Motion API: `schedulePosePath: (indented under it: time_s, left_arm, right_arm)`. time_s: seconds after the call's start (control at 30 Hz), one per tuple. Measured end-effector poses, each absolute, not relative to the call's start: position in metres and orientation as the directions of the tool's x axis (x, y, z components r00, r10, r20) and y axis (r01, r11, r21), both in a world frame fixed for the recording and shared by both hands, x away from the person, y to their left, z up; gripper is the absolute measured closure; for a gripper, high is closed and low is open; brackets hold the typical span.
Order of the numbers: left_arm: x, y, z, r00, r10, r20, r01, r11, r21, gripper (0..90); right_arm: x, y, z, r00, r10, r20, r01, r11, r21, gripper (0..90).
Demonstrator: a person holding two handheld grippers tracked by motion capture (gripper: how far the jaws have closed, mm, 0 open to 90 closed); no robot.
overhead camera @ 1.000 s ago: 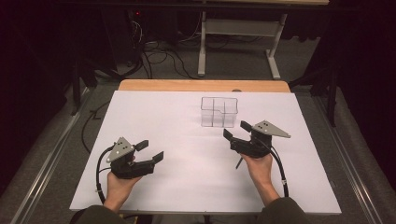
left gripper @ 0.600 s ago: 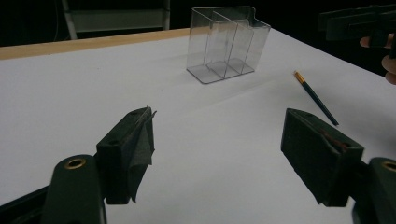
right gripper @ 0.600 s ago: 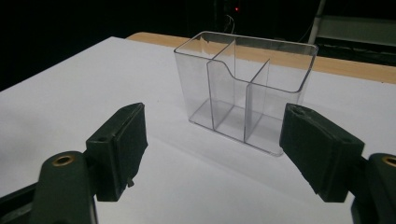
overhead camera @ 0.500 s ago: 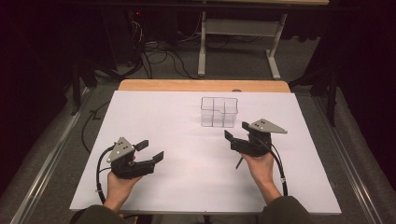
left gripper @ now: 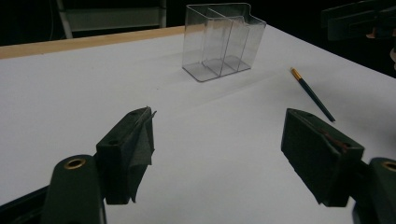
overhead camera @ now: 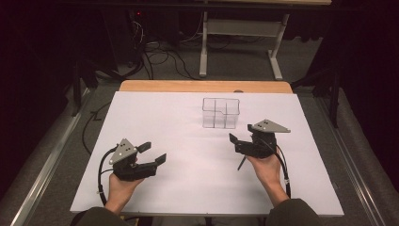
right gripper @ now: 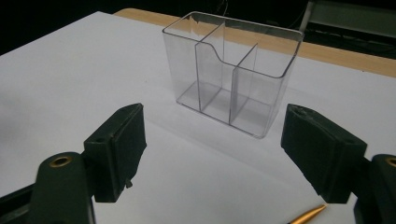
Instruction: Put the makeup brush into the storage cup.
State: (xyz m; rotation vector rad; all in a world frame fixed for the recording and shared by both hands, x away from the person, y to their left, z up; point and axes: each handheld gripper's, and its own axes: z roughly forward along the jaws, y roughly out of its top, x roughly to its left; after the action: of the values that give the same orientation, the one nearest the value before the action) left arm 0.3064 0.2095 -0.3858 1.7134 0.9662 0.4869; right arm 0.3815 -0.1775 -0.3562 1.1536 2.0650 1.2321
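- White sheeting covers the table (overhead camera: 155, 122), with a wooden edge at the far side and a dark room of cables and a metal stand behind it
- Right gripper (overhead camera: 242, 135) hovers just short of the clear organizer (overhead camera: 220, 113), its jaws spread wide and holding nothing; in the right gripper view the divided box (right gripper: 232, 70) stands between the two pads, which suggests the hand is lining up on it
- Pencil (overhead camera: 241, 163), dark with a gold end, lies on the sheet just beside the right hand (overhead camera: 266, 165), under the gripper; the left gripper view shows it (left gripper: 312, 94) flat on the table near the organizer (left gripper: 223, 39), well apart from the left jaws
- Left gripper (overhead camera: 153, 153) is held low over the near left of the table, jaws spread and empty, angled toward the centre, probably waiting its turn
- Organizer stands upright and empty toward the far middle of the table, all of its compartments open at the top, likely the place meant for the pencil
- Against the picture from a second ago, the right gripper sits a little farther from the organizer and nearer the person; the left gripper, the pencil and the organizer have not shifted
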Motion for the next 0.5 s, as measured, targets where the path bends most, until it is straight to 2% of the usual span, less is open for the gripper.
schedulePosePath:
  time_s: [0.5]
  left_arm:
    - [0.3072, 0.2079, -0.3861, 0.598, 0.789, -0.140, 0.369, -0.117, 0.922, 25.6]
  right_arm:
    - [0.3851, -0.1847, -0.3464, -0.503, 0.864, -0.011, 0.497, 0.300, 0.814, 24.4]
